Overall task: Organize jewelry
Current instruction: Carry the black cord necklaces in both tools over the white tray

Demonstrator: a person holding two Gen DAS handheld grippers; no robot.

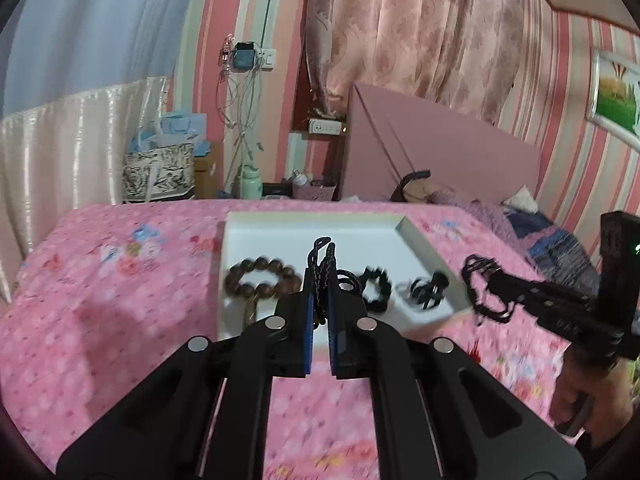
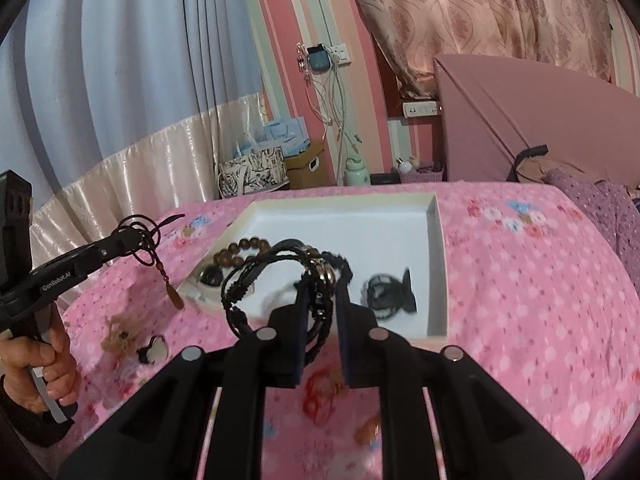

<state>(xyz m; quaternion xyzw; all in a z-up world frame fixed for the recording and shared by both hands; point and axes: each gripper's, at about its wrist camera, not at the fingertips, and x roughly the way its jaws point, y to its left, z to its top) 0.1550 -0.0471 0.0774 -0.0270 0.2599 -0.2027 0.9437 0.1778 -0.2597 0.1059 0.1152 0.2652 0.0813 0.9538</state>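
While the left gripper (image 1: 320, 264) is pinched nearly shut on a thin dark cord (image 1: 319, 276) with a small brown pendant (image 2: 175, 299) dangling from it, the right gripper (image 2: 322, 292) is clamped, jaws a little apart, on a bundle of black braided bracelets (image 2: 256, 276). Both pieces hang lifted off the bedspread.

Just beyond both sets of jaws lies a shallow white tray (image 1: 416, 236) on the pink flowered bedspread (image 1: 120, 300). In it, left of the left jaws, sits a brown wooden bead bracelet (image 1: 262, 278); to their right lie a black scrunchie (image 1: 376, 288) and a black hair claw (image 1: 426, 290) (both blurred).

Below and left of the right jaws, loose on the bedspread, are a tan tangle (image 2: 116, 334) and a red cord (image 2: 320, 396). A hand (image 2: 44, 372) grips the left gripper's handle.
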